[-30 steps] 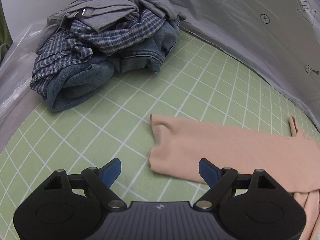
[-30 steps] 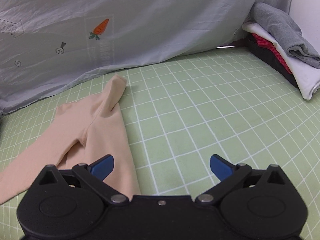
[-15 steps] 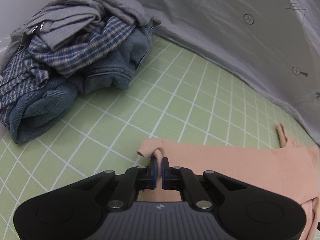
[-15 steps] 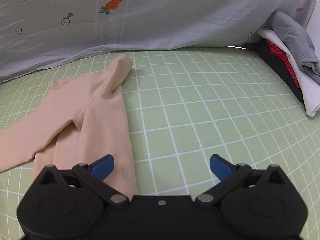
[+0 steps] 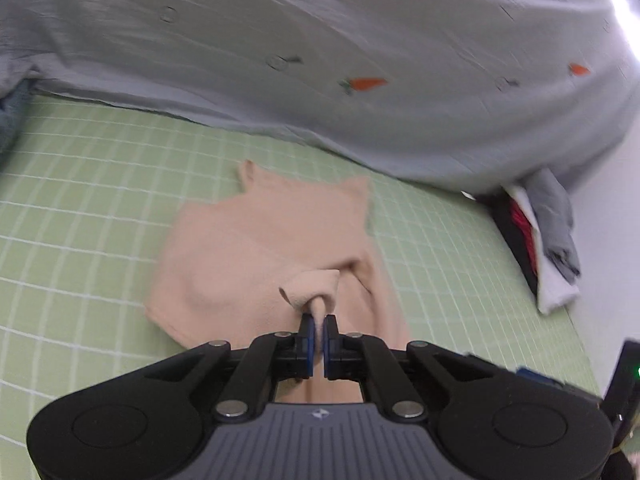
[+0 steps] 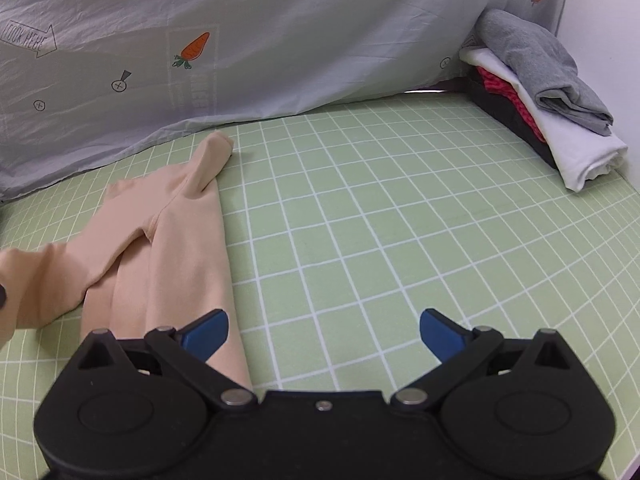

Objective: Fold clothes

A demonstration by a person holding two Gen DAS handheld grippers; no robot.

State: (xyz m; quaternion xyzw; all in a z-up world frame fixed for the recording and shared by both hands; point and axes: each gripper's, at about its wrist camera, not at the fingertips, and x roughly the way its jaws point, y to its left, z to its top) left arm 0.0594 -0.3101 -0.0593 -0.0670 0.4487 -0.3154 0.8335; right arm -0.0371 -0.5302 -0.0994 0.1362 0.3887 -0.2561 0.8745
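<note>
A peach long-sleeved top [image 5: 256,248] lies on the green grid mat [image 5: 80,208]. My left gripper [image 5: 318,330] is shut on the end of its sleeve [image 5: 316,288] and holds it above the garment's body, the sleeve doubled over it. In the right wrist view the same top [image 6: 168,232] lies at the left, its other sleeve pointing to the back. My right gripper [image 6: 324,332] is open and empty, its left fingertip [image 6: 206,330] over the top's lower edge.
A stack of folded clothes [image 6: 548,92], grey on white on red and black, sits at the back right of the mat [image 6: 400,220]; it also shows in the left wrist view [image 5: 548,236]. A pale blue carrot-print sheet [image 6: 240,48] hangs along the back.
My left gripper closed on the sleeve end, then swung right carrying it over the garment's body; the pile of unfolded clothes left its view. My right gripper stayed open and nearly still.
</note>
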